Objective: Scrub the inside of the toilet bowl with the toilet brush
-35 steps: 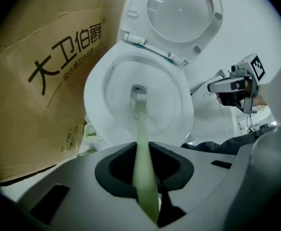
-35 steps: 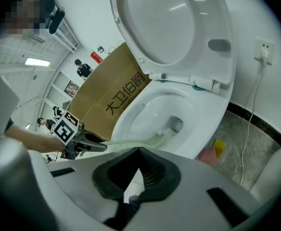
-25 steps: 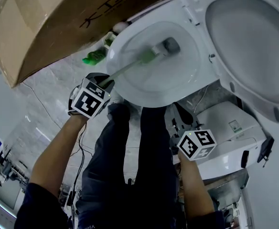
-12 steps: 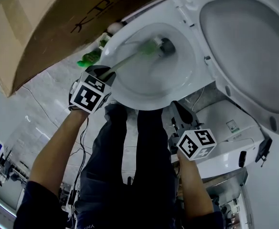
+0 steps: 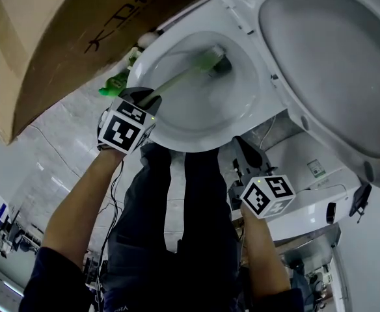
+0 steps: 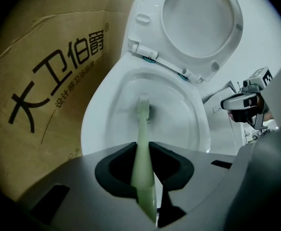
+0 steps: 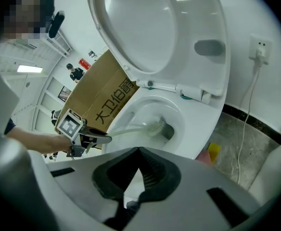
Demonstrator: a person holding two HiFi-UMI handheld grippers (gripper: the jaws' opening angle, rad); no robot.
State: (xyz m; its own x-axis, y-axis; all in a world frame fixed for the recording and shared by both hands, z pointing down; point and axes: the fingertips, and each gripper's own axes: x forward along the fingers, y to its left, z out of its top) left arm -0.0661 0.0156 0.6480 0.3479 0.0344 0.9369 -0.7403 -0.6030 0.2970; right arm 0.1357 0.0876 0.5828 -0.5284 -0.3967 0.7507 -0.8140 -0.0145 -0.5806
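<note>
Left gripper [image 6: 144, 150] clamped tight on the slim pale-green plastic handle of the toilet brush [image 5: 180, 78]. Bristle head sits low in the glossy white oval toilet bowl [image 5: 177, 134], by the drain (lid up). Right gripper [image 7: 138, 153] closed, holding nothing. Brown cardboard box [image 5: 53, 38] beside the bowl.

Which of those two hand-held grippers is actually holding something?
The left gripper: its jaws are shut on the pale green toilet brush handle. The right gripper has its jaws together on nothing.
</note>
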